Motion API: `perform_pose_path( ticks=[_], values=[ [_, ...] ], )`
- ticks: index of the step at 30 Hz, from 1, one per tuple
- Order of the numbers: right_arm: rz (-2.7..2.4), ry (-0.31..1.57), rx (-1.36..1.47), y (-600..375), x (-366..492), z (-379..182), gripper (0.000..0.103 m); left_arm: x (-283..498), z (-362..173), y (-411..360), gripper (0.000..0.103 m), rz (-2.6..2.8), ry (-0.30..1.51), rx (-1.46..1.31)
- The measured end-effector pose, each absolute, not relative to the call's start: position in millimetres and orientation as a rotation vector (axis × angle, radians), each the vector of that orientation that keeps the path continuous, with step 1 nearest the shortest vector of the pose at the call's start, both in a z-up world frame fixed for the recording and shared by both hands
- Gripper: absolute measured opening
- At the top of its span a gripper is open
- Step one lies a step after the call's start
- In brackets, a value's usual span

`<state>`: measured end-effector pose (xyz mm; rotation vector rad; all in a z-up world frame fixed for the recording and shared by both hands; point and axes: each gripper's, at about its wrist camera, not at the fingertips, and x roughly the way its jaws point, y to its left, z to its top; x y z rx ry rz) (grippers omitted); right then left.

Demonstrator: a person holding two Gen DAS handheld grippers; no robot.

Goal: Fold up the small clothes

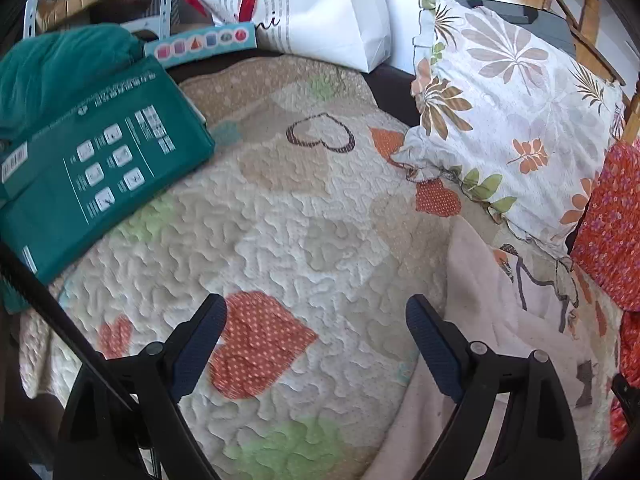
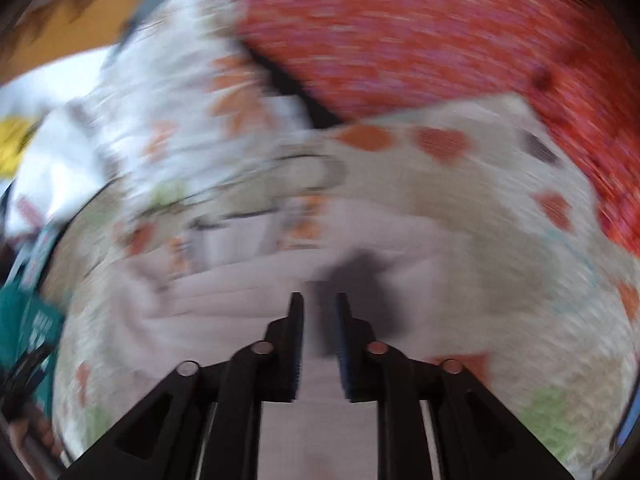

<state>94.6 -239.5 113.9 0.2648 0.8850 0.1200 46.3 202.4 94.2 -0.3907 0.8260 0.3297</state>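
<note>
A pale pink small garment (image 1: 480, 312) lies on the quilted bed cover (image 1: 280, 220), at the right of the left wrist view. My left gripper (image 1: 316, 316) is open and empty above the quilt, with its right finger at the garment's left edge. The right wrist view is motion-blurred. In it the pink garment (image 2: 260, 280) spreads ahead of and under my right gripper (image 2: 319, 304). Its jaws stand narrowly apart with pink cloth showing between them; the blur hides whether they pinch it.
A green box (image 1: 96, 160) lies on the quilt at the left. A floral pillow (image 1: 512, 108) and an orange floral cloth (image 1: 612, 232) lie at the right. A white bag (image 1: 312, 4) stands at the back. The orange cloth (image 2: 460, 40) fills the top of the right wrist view.
</note>
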Motion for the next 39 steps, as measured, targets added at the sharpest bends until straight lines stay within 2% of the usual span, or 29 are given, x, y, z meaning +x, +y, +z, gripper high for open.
perform_pose_path(
  ticks=[9, 11, 15, 16, 17, 25, 28, 33, 37, 38, 39],
  values=[
    [0.473, 0.977, -0.022, -28.8, 165.6, 111.4, 0.031, 48.1, 87.5, 221.4, 0.09, 0.352, 0.843, -0.463],
    [0.486, 1.039, -0.042, 6.3, 192.2, 96.2, 0.04, 49.0, 86.8, 225.9, 0.09, 0.345, 0.848, -0.48],
    [0.428, 1.177, -0.08, 45.9, 238.2, 56.7, 0.04, 51.2, 85.4, 230.0, 0.09, 0.326, 0.854, -0.491],
    [0.388, 1.195, -0.112, 52.3, 250.1, 46.7, 0.034, 52.2, 85.0, 229.8, 0.09, 0.323, 0.858, -0.487],
    [0.349, 1.204, -0.141, 57.7, 259.6, 40.1, 0.002, 53.5, 84.6, 229.6, 0.09, 0.32, 0.86, -0.484],
    [0.318, 1.109, -0.12, 86.3, 302.0, 41.1, 0.001, 60.3, 87.5, 233.2, 0.09, 0.334, 0.855, -0.466],
    [0.409, 1.102, -0.042, 73.3, 274.5, 60.9, 0.005, 55.6, 89.9, 240.7, 0.09, 0.349, 0.845, -0.478],
    [0.484, 1.131, -0.106, 57.0, 208.2, 64.5, 0.032, 45.6, 92.6, 256.1, 0.09, 0.374, 0.827, -0.55],
    [0.455, 1.173, -0.109, 53.7, 180.8, 43.6, 0.039, 40.5, 88.5, 259.0, 0.09, 0.371, 0.833, -0.608],
    [0.445, 1.177, -0.121, 55.9, 178.8, 37.1, 0.039, 40.3, 87.0, 257.9, 0.09, 0.369, 0.839, -0.612],
    [0.429, 1.21, -0.146, 61.7, 179.2, 24.8, 0.033, 40.4, 86.3, 256.3, 0.09, 0.367, 0.843, -0.609]
  ],
)
